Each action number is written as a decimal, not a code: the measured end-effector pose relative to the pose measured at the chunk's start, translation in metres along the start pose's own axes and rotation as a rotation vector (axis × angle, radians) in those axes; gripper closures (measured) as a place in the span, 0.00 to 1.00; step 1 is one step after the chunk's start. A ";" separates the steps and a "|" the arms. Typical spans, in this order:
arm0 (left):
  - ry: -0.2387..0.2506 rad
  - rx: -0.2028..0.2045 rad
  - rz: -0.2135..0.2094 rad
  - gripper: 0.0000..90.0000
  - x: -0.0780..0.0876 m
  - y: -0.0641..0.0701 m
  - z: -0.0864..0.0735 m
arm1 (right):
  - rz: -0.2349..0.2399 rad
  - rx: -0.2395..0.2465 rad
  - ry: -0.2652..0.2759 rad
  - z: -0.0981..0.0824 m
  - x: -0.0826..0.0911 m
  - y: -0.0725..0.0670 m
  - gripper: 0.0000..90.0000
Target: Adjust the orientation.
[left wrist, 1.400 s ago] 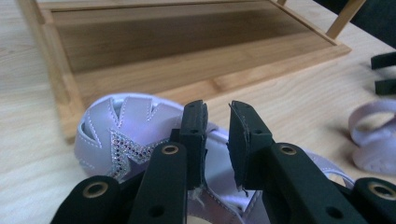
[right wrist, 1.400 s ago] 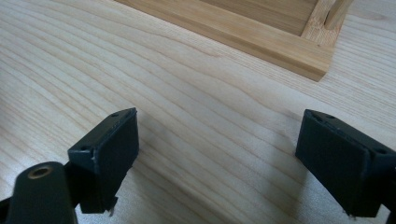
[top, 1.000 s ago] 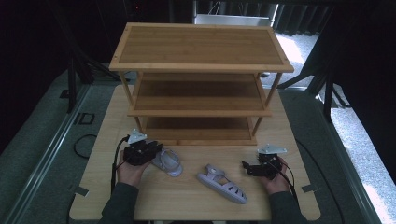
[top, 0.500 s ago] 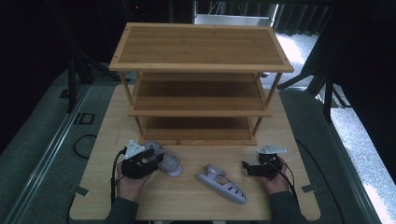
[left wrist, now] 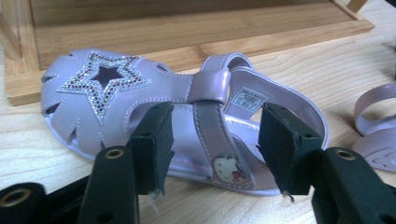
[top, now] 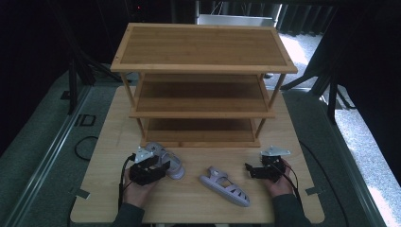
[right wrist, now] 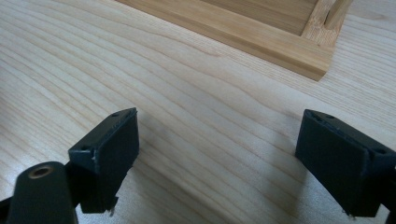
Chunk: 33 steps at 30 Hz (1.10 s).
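A: Left gripper (left wrist: 212, 149)?
B: Jaws just opened wide, straddling the strap of the star sandal (left wrist: 140, 98), pads off it. Sandal lies on the table (top: 189, 198), just before the shelf rack (top: 201, 71).
A: Right gripper (right wrist: 217, 158)?
B: Spread, nothing between, bare wood. Second sandal (top: 224, 184) lies between both grippers

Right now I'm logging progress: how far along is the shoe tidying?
Nothing looks done: the rack holds no shoes. In hand: the left gripper, its jaws just opening, straddles the starred sandal without gripping. Left: both sandals, including the other sandal by the open right gripper.
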<state>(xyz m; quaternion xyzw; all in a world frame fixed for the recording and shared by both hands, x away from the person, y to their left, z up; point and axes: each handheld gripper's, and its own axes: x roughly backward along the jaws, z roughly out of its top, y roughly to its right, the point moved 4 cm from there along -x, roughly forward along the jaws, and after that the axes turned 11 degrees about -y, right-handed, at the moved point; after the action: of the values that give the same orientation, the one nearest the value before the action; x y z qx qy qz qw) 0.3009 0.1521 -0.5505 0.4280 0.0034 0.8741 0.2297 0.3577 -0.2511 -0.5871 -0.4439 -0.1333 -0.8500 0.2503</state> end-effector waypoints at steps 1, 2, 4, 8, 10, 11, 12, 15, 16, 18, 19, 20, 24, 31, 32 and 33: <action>-0.011 0.005 0.005 0.53 -0.001 0.000 0.000 | 0.000 0.000 0.000 0.000 0.000 0.000 0.14; -0.014 0.012 0.003 0.53 -0.001 -0.001 -0.001 | 0.000 0.000 0.000 0.000 0.000 0.000 0.14; -0.013 0.019 -0.003 0.53 -0.002 -0.001 -0.001 | 0.000 0.000 0.000 0.000 0.000 0.000 0.14; -0.020 0.012 -0.022 0.58 -0.005 0.000 0.000 | 0.000 0.000 0.000 0.000 0.000 0.000 0.14; -0.024 0.003 -0.028 0.62 -0.007 0.001 0.001 | 0.000 0.000 0.000 0.000 0.000 0.000 0.14; -0.028 -0.005 -0.029 0.65 -0.008 0.003 0.002 | 0.000 0.000 0.000 0.000 0.000 0.000 0.14; -0.030 -0.014 -0.014 0.67 -0.008 0.004 0.002 | 0.000 0.000 0.000 0.000 0.000 0.000 0.14; -0.036 -0.022 -0.002 0.71 -0.007 0.004 0.003 | 0.000 0.000 0.000 0.000 0.000 0.000 0.14; -0.036 -0.022 -0.003 0.72 -0.006 0.003 0.003 | 0.000 0.000 0.000 0.000 0.000 0.000 0.14; -0.040 -0.033 0.007 0.77 -0.005 0.002 0.002 | 0.000 0.001 0.000 0.000 0.000 0.000 0.14; -0.042 -0.041 0.012 0.79 -0.005 0.002 0.002 | 0.000 0.001 0.000 0.000 0.000 0.000 0.14; -0.043 -0.043 0.012 0.80 -0.004 0.002 0.002 | 0.000 0.000 0.000 0.000 0.000 0.000 0.14; -0.040 -0.059 0.008 0.83 -0.005 0.003 0.004 | 0.000 0.000 0.000 0.000 0.000 0.000 0.14; -0.023 -0.072 0.012 0.88 -0.002 0.005 0.010 | 0.001 0.000 0.000 0.000 0.000 0.000 0.14; -0.019 -0.064 0.005 0.88 0.000 0.004 0.012 | 0.000 0.000 0.000 0.000 0.000 0.000 0.14; -0.015 -0.058 -0.006 0.89 0.000 0.003 0.012 | 0.000 0.000 0.000 0.000 0.000 0.000 0.14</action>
<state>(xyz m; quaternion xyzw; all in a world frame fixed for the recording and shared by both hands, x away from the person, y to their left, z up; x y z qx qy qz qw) 0.3089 0.1472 -0.5420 0.4278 -0.0224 0.8698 0.2446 0.3577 -0.2511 -0.5871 -0.4439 -0.1331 -0.8500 0.2504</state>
